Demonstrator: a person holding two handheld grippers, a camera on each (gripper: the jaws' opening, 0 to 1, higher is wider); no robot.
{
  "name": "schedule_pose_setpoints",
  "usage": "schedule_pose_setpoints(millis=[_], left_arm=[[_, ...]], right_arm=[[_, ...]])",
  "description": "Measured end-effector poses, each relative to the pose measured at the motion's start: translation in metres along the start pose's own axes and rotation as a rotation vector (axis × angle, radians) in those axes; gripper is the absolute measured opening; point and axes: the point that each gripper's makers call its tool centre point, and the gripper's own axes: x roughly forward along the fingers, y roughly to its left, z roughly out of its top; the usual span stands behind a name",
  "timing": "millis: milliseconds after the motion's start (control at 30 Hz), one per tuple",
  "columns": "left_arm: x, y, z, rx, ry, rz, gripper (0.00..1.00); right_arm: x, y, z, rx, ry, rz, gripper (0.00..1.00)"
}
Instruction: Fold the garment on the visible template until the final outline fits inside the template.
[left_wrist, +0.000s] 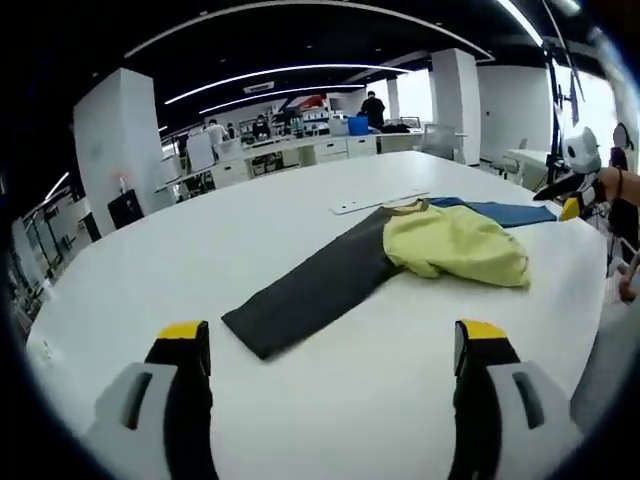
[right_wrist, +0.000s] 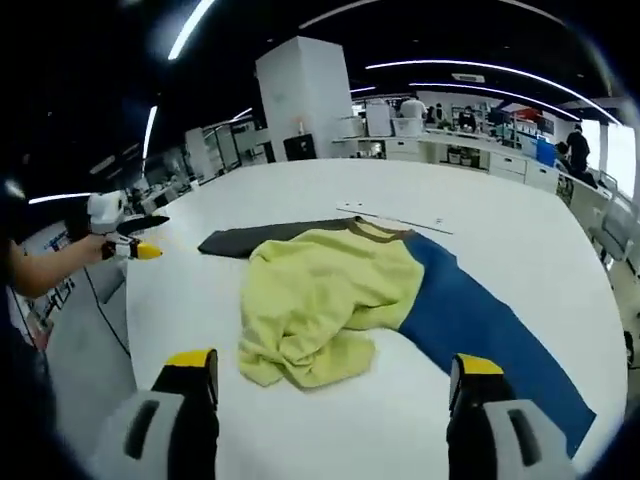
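A garment lies on the white table (left_wrist: 300, 400). Its yellow body (left_wrist: 455, 243) is crumpled, a dark grey sleeve (left_wrist: 310, 290) stretches out flat toward me, and a blue sleeve (left_wrist: 505, 212) lies behind it. My left gripper (left_wrist: 332, 345) hovers open short of the grey sleeve's end, holding nothing. In the right gripper view the yellow body (right_wrist: 320, 290) is bunched in the middle, with the blue sleeve (right_wrist: 480, 320) on its right and the grey sleeve (right_wrist: 265, 238) behind it. My right gripper (right_wrist: 330, 375) is open just before the yellow fabric's near edge. No template outline can be made out.
A thin white strip (left_wrist: 380, 203) (right_wrist: 395, 218) lies on the table beyond the garment. The right gripper (left_wrist: 570, 205) enters from the right. A hand holds the left gripper (right_wrist: 145, 250) off the table's left edge. Desks, people and a white pillar (right_wrist: 305, 100) stand far behind.
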Motion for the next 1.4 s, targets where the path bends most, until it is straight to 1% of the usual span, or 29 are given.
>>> schedule_pose_setpoints(millis=[67, 133, 167, 200, 367, 400, 433, 533, 600, 667, 800, 833, 867, 900, 933, 1000, 1067, 1167, 1233, 1300, 1367, 1400], left_arm=[[-0.005, -0.009, 0.0, -0.008, -0.001, -0.012, 0.99], [-0.009, -0.017, 0.0, -0.004, 0.0, -0.023, 0.99], [-0.011, -0.023, 0.0, 0.0, 0.0, -0.045, 0.99], [-0.012, -0.026, -0.001, -0.001, -0.003, -0.05, 0.99], [-0.016, -0.038, -0.004, -0.002, 0.001, -0.073, 0.99], [-0.017, -0.04, -0.004, -0.001, 0.0, -0.075, 0.99], [-0.019, -0.042, -0.004, -0.001, -0.001, -0.076, 0.99], [-0.022, -0.048, -0.003, -0.012, -0.009, -0.084, 0.98], [-0.025, -0.052, -0.003, -0.007, -0.011, -0.089, 0.97], [-0.028, -0.056, -0.003, 0.004, -0.01, -0.093, 0.97], [-0.034, -0.062, -0.005, 0.015, -0.006, -0.101, 0.96], [-0.036, -0.065, -0.006, 0.019, -0.006, -0.11, 0.95], [-0.037, -0.068, -0.009, 0.025, 0.0, -0.123, 0.95], [-0.039, -0.073, -0.012, 0.045, 0.019, -0.142, 0.95], [-0.04, -0.074, -0.014, 0.057, 0.028, -0.144, 0.95], [-0.041, -0.075, -0.015, 0.076, 0.029, -0.141, 0.95], [-0.042, -0.074, -0.015, 0.075, 0.027, -0.13, 0.97], [-0.042, -0.078, -0.014, 0.067, 0.022, -0.137, 0.97], [-0.042, -0.08, -0.015, 0.066, 0.022, -0.139, 0.97], [-0.042, -0.082, -0.016, 0.068, 0.028, -0.142, 0.96], [-0.042, -0.083, -0.017, 0.064, 0.028, -0.145, 0.96], [-0.039, -0.076, -0.023, 0.059, 0.031, -0.149, 0.96]], right_arm=[[0.006, 0.013, 0.0, -0.027, 0.006, 0.035, 0.93], [0.012, 0.024, 0.0, -0.046, 0.016, 0.053, 0.9], [0.015, 0.029, -0.001, -0.059, 0.021, 0.063, 0.88], [0.02, 0.037, -0.004, -0.081, 0.029, 0.08, 0.86], [0.037, 0.064, -0.01, -0.161, 0.044, 0.121, 0.73], [0.04, 0.069, -0.012, -0.182, 0.055, 0.139, 0.7], [0.045, 0.074, -0.014, -0.195, 0.069, 0.143, 0.69], [0.056, 0.085, -0.017, -0.247, 0.075, 0.163, 0.6], [0.063, 0.09, -0.021, -0.27, 0.091, 0.166, 0.52], [0.07, 0.091, -0.024, -0.291, 0.108, 0.16, 0.46], [0.082, 0.086, -0.034, -0.333, 0.145, 0.13, 0.36], [0.084, 0.084, -0.035, -0.343, 0.152, 0.121, 0.34], [0.086, 0.081, -0.039, -0.334, 0.172, 0.106, 0.32], [0.089, 0.081, -0.04, -0.334, 0.174, 0.105, 0.31], [0.092, 0.08, -0.041, -0.338, 0.175, 0.104, 0.3], [0.095, 0.077, -0.046, -0.342, 0.193, 0.094, 0.29], [0.098, 0.076, -0.05, -0.355, 0.207, 0.089, 0.27], [0.103, 0.074, -0.055, -0.355, 0.216, 0.085, 0.24], [0.103, 0.07, -0.052, -0.353, 0.198, 0.069, 0.2], [0.104, 0.069, -0.051, -0.32, 0.187, 0.069, 0.19], [0.104, 0.069, -0.05, -0.331, 0.188, 0.069, 0.17], [0.104, 0.068, -0.05, -0.335, 0.192, 0.065, 0.14]])
